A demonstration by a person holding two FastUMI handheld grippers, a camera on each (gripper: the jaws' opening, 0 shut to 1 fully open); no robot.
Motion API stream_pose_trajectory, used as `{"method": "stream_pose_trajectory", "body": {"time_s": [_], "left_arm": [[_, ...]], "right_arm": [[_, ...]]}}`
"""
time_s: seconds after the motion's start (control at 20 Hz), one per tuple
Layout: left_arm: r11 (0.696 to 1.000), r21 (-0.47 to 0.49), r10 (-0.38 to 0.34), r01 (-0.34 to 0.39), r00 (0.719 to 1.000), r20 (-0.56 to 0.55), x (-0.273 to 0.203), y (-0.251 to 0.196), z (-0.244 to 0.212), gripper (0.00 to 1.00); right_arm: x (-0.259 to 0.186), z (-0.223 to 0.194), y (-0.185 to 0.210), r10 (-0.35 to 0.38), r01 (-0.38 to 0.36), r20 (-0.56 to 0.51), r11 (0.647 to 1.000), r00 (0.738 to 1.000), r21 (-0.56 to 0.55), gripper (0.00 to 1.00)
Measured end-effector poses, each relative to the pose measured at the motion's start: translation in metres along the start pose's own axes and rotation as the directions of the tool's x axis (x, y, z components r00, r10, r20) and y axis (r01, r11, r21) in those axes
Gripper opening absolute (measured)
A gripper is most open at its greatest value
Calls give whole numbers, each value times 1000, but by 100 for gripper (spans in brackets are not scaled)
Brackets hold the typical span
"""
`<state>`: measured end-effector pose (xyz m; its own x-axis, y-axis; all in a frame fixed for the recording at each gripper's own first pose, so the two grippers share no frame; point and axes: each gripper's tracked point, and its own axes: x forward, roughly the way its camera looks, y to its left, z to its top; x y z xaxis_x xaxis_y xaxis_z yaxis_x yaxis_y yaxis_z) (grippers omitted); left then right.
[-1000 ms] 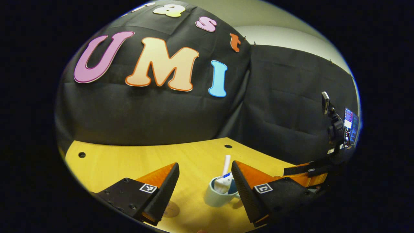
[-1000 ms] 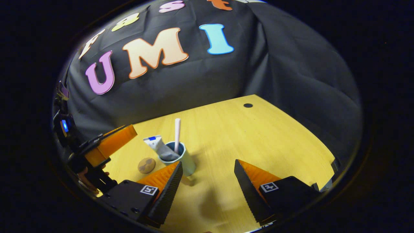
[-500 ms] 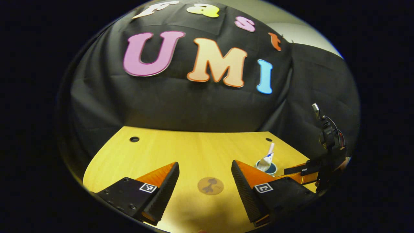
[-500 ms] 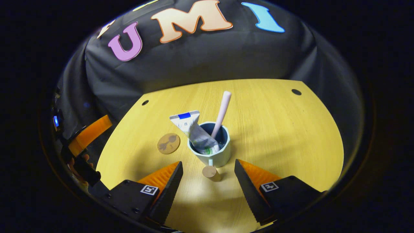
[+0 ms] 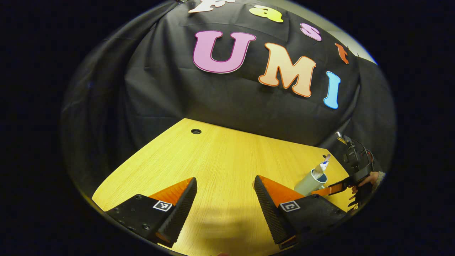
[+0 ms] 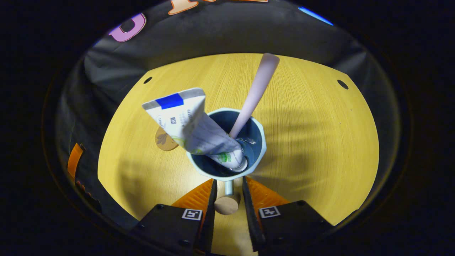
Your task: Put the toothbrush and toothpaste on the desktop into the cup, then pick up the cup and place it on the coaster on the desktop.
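In the right gripper view, a pale blue cup [image 6: 262, 144] stands on the yellow desktop [image 6: 320, 142]. A white toothpaste tube [image 6: 192, 124] and a pink toothbrush [image 6: 256, 92] stick out of it. The cup's handle, a short stem with a round wooden end [image 6: 226, 205], sits between the fingers of my right gripper [image 6: 228, 193], which is shut on it. The round brown coaster [image 6: 164, 139] lies left of the cup, partly hidden by the tube. In the left gripper view, my left gripper [image 5: 224, 199] hangs open over bare desktop, with the cup [image 5: 308, 183] far off to its right.
The black cloth wall closes off the back of the desktop. Small dark holes [image 6: 342, 84] mark the desktop's far corners. In the left gripper view, a hand [image 5: 360, 185] holds the right gripper beside the cup.
My right gripper has moved in on the cup and shut on its handle. My left gripper has swung away to the left, and the coaster has left its view.
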<state>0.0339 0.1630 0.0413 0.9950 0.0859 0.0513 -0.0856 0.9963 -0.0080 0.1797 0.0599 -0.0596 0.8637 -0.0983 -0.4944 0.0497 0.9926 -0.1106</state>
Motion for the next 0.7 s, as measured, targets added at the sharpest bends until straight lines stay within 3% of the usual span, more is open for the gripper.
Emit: {"method": "stream_pose_trajectory", "body": {"time_s": [0.05,0.25,0.45,0.7], "left_arm": [[1000,-2,2,-2,1000,-3,-1,0,-1,93],[1000,-2,-9,9,1000,-2,-2,-6,-2,93],[1000,3,-27,27,1000,-13,0,-10,-5,93],[999,2,-52,52,998,-18,0,-6,-16,94]], "right_arm": [[0,1,-1,-7,7,3,1000,1000,-5,40],[-2,4,-3,-49,50,20,997,999,-51,27],[-2,3,-6,-65,69,45,991,997,-115,22],[-4,17,-1,-35,47,84,989,996,-140,22]]}}
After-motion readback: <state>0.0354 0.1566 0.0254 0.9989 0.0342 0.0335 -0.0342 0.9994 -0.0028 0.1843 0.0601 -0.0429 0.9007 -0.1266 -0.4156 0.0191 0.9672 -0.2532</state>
